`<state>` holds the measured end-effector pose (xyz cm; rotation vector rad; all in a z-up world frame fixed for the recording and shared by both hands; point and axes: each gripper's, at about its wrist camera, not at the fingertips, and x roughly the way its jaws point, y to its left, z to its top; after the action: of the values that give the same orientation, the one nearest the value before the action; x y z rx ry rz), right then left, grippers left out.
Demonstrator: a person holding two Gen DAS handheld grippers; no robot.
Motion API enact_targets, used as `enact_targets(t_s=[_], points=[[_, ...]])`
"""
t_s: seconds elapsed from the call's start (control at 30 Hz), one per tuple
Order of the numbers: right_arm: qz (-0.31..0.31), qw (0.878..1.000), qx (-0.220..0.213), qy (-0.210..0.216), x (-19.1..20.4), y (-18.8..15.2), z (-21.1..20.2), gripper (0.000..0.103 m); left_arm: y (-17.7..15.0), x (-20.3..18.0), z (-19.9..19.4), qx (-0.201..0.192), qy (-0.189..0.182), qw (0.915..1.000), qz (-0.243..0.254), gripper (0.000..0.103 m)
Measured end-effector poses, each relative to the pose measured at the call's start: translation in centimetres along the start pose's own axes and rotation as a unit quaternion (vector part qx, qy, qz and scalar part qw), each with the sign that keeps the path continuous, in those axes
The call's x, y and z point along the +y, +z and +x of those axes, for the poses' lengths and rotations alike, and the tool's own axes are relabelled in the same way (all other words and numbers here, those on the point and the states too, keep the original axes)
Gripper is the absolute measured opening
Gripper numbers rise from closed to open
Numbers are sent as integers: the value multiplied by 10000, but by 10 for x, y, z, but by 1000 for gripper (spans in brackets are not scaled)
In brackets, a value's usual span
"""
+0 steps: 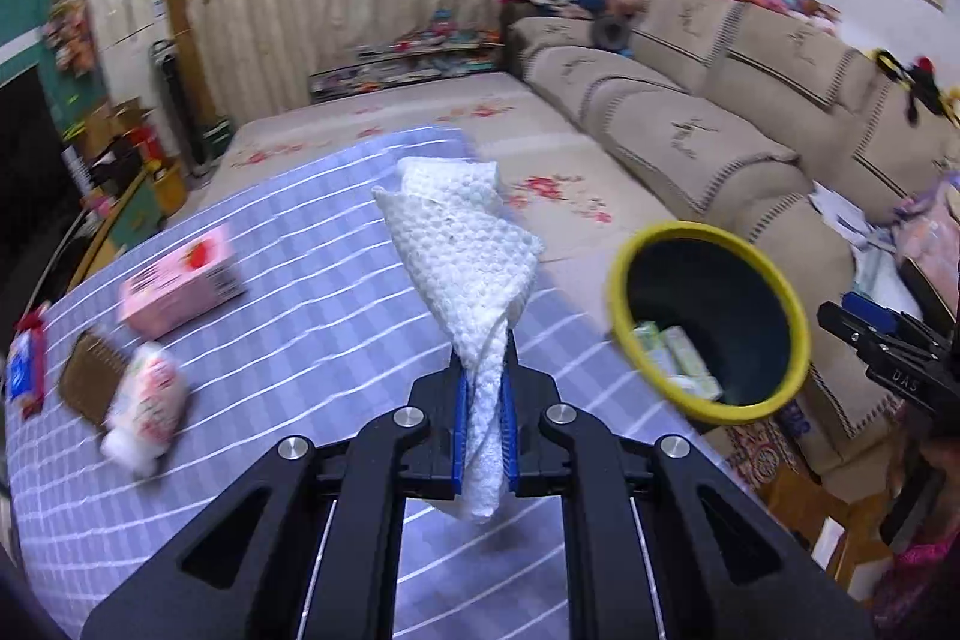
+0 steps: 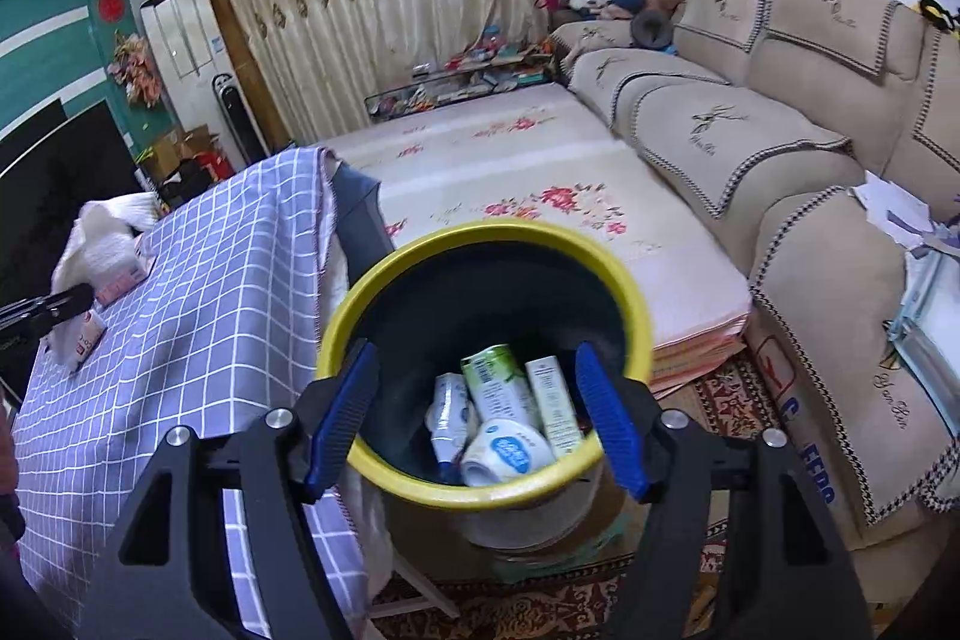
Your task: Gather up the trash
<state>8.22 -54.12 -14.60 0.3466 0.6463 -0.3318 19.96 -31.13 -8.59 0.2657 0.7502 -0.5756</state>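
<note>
- Lying at 9 o'clock in left wrist view, on checked tablecloth (image 1: 312,316): red-blue packet (image 1: 24,370), brown comb-like item (image 1: 90,391), white-pink wrapped pack (image 1: 150,403) touching it, pink box (image 1: 183,289) just beyond at 10.
- Clamping white paper towel (image 1: 465,268) at centre: left gripper (image 1: 485,388), blue pads (image 1: 461,421) pinching narrow on lower part, towel fanning up toward 12, tail hanging below pads.
- Sitting at 3 o'clock of towel, off table edge: yellow-rimmed bin (image 1: 708,322), dark inside, pale green cartons visible at bottom.
- Showing at far 3 o'clock edge: right gripper, partly cut off.
- Stretching along 1–3 o'clock: beige sofa (image 1: 720,112); floral mat (image 1: 456,118) at 12.
- Right wrist view, 9 o'clock: same towel (image 2: 90,244) blurred w/ black tip of left gripper (image 2: 48,307) over tablecloth (image 2: 180,316).
- Hovering at centre over bin (image 2: 384,292): right gripper (image 2: 474,421), blue fingers (image 2: 342,418) standing wide, nothing between, straddling near rim.
- Resting inside bin: green-white cartons (image 2: 501,382), white tube (image 2: 450,418), round white pack (image 2: 507,451).
- Sofa (image 2: 780,160) filling 2–4 o'clock.
</note>
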Motion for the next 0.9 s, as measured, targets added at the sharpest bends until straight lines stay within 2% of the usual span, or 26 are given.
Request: enact_targets(t_s=[0.17,0.3,0.5,0.6,0.67,0.73,0.8,0.9], points=[[184,9996,-110,-184,-27,-2,-17,67,20,-66,25,90,-463,9978,461,10],[350,9987,-171,-332,-49,-5,-28,67,30,-121,53,293,-806,9927,842,10],[546,9972,-163,-478,-73,-9,-37,67,35,-179,93,599,-963,9865,1179,11],[578,9969,-146,-515,-79,-10,-37,67,37,-190,117,788,-983,9846,1210,14],[592,9968,-141,-515,-81,-9,-35,68,37,-192,130,902,-987,9843,1155,23],[603,9968,-129,-504,-81,-9,-34,68,36,-193,143,940,-903,9848,1145,56],[617,9969,-118,-480,-81,-9,-33,68,37,-193,149,887,-795,9865,1127,70],[619,9970,-113,-452,-80,-10,-31,68,38,-181,145,866,-896,9873,988,75]])
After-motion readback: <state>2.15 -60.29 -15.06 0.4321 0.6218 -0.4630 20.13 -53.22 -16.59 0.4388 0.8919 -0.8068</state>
